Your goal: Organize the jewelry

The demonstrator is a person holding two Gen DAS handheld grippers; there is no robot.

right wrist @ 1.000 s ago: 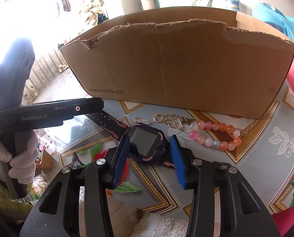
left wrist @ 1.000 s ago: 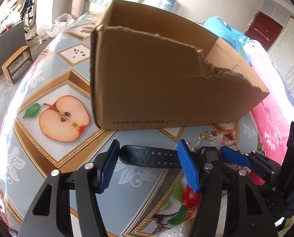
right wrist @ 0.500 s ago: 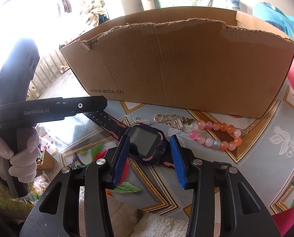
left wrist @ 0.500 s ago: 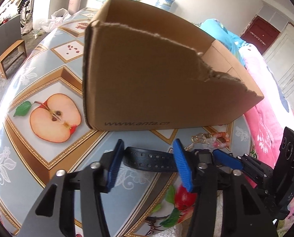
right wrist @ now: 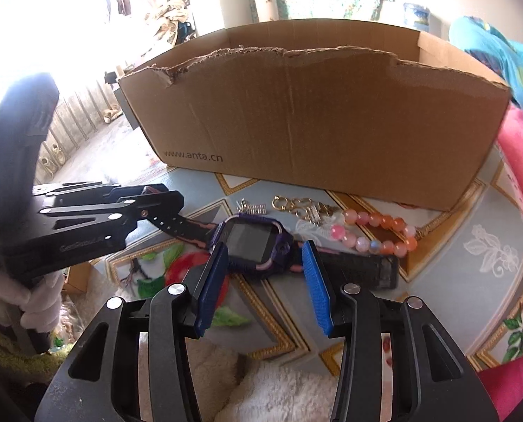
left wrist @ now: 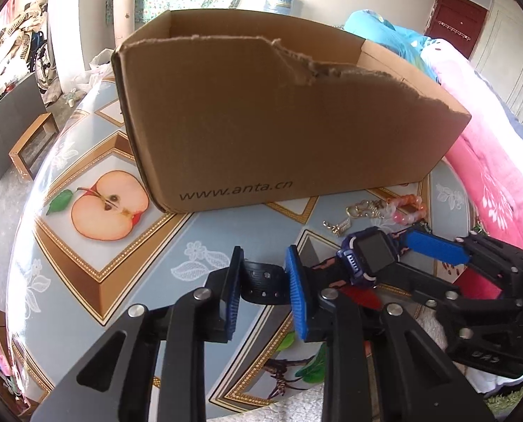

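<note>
A dark purple smartwatch (right wrist: 252, 242) lies on the patterned table (left wrist: 103, 263) in front of a torn cardboard box (right wrist: 314, 116). My right gripper (right wrist: 265, 246) is shut on the watch body, a blue pad on each side. The watch (left wrist: 370, 256) and one right pad (left wrist: 433, 246) also show in the left wrist view. My left gripper (left wrist: 264, 263) straddles the watch's black perforated strap (left wrist: 263, 281). Its jaws are closing, and I cannot see the pads pressing on the strap. A pink and orange bead bracelet (right wrist: 377, 232) and gold clasps (right wrist: 296, 205) lie by the box.
The box (left wrist: 279, 123) fills the back of the table. A small silver spring piece (right wrist: 251, 207) lies near the watch. A gloved hand (right wrist: 40, 302) holds the left gripper's handle. A pink blanket (left wrist: 490, 161) borders the table on the right.
The left jaws have narrowed around the strap, and the left view has swung to face the box more squarely. The right gripper has stayed still on the watch.
</note>
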